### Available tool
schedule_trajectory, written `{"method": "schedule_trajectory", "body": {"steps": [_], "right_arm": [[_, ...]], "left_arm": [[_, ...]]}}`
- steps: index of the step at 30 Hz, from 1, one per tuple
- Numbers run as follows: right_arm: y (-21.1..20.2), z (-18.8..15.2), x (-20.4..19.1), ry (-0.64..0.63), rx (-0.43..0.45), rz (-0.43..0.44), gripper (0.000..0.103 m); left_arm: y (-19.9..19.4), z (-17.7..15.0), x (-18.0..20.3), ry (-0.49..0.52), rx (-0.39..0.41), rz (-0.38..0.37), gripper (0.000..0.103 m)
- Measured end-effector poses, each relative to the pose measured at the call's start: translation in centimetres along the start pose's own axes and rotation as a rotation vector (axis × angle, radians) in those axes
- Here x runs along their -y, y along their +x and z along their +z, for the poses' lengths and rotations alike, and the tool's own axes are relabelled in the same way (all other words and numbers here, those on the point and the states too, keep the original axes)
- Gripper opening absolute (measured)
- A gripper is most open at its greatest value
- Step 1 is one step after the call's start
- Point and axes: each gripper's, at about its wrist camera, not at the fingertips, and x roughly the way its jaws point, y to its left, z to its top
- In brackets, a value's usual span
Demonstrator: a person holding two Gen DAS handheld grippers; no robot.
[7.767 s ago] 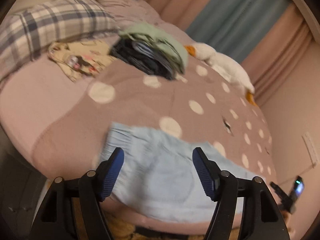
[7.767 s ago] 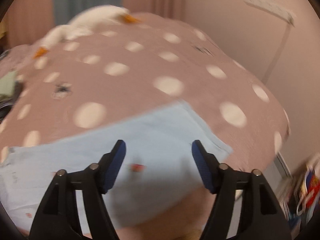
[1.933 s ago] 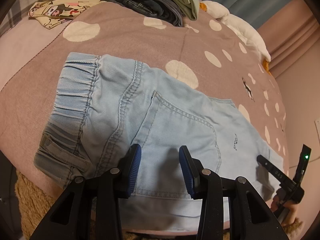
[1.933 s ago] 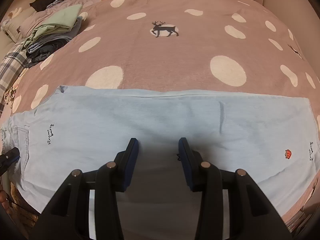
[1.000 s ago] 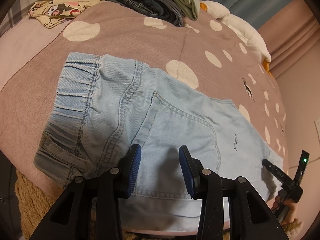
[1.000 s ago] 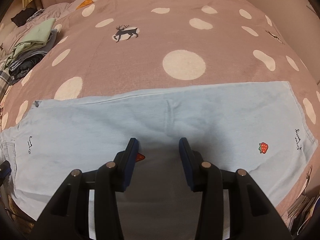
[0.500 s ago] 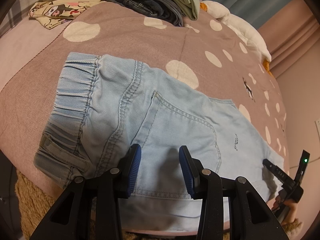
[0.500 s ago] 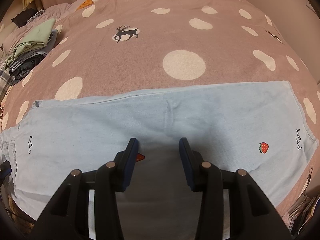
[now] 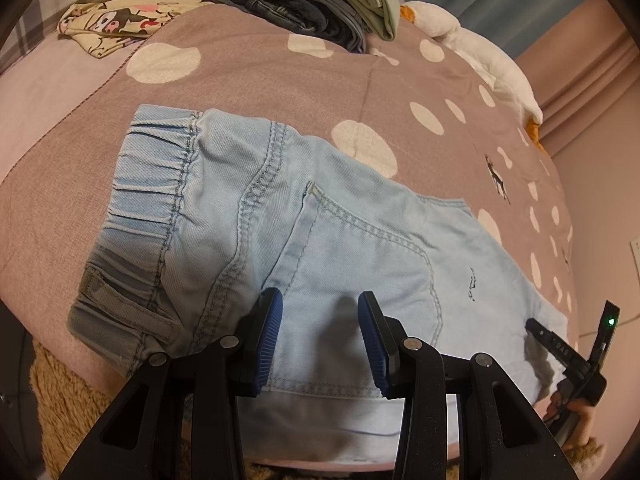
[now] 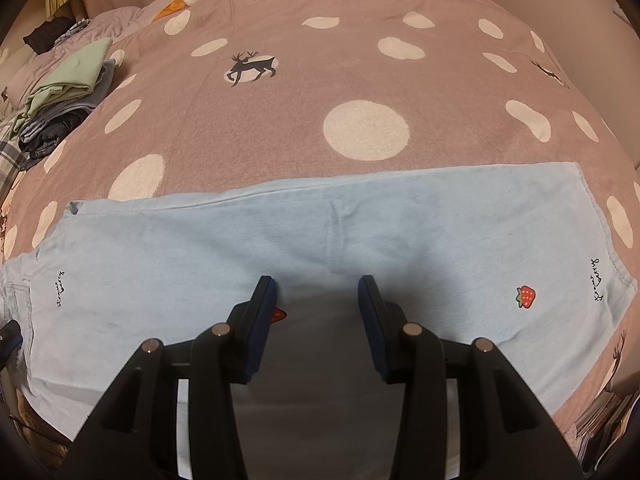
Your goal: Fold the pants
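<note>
Mauve-brown bedspread with cream polka dots and small dark deer prints point(image 10: 360, 80) fills both views. Light blue denim pants with an elastic gathered waistband point(image 9: 320, 240) lie flat along its near edge, already doubled lengthwise: waistband toward the left side, legs running to the right, cuff end near the bedspread's right edge point(image 10: 580, 220).

Left wrist view: back pocket up, stitching visible, waistband at the far left of the garment. Right wrist view: leg section, one red strawberry patch point(image 10: 526, 296) near the cuff, a second one partly hidden behind the right gripper's left finger.

Stack of folded clothes, pale green piece on top of dark denim ones point(image 9: 320, 4), sits well apart from the pants at the far left. Cream printed cartoon fabric point(image 9: 116, 24) beside the stack. White plush goose with orange beak point(image 9: 480, 56) along the far edge.

Left gripper, black frame with blue ribbed pads point(image 9: 320, 336): jaws apart, nothing between the pads, hovering over the pocket area. Right gripper point(image 10: 318, 320): same, jaws apart, empty, over the mid-leg. Right gripper also shows at the edge of the left wrist view, in a hand point(image 9: 576, 412).
</note>
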Motion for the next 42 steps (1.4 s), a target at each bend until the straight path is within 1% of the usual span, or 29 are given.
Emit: {"method": "schedule_trajectory", "body": {"steps": [27, 37, 42], "right_arm": [[-0.2, 0.0, 2.8, 0.037, 0.005, -0.026, 0.042], [-0.4, 0.1, 4.8, 0.073, 0.008, -0.055, 0.042], [-0.5, 0.0, 6.3, 0.097, 0.015, -0.092, 0.042]], "left_arm": [[0.1, 0.0, 0.0, -0.001, 0.000, 0.004, 0.042], [0.3, 0.1, 0.0, 0.004, -0.001, 0.014, 0.042], [0.3, 0.0, 0.1, 0.005, -0.001, 0.024, 0.042]]}}
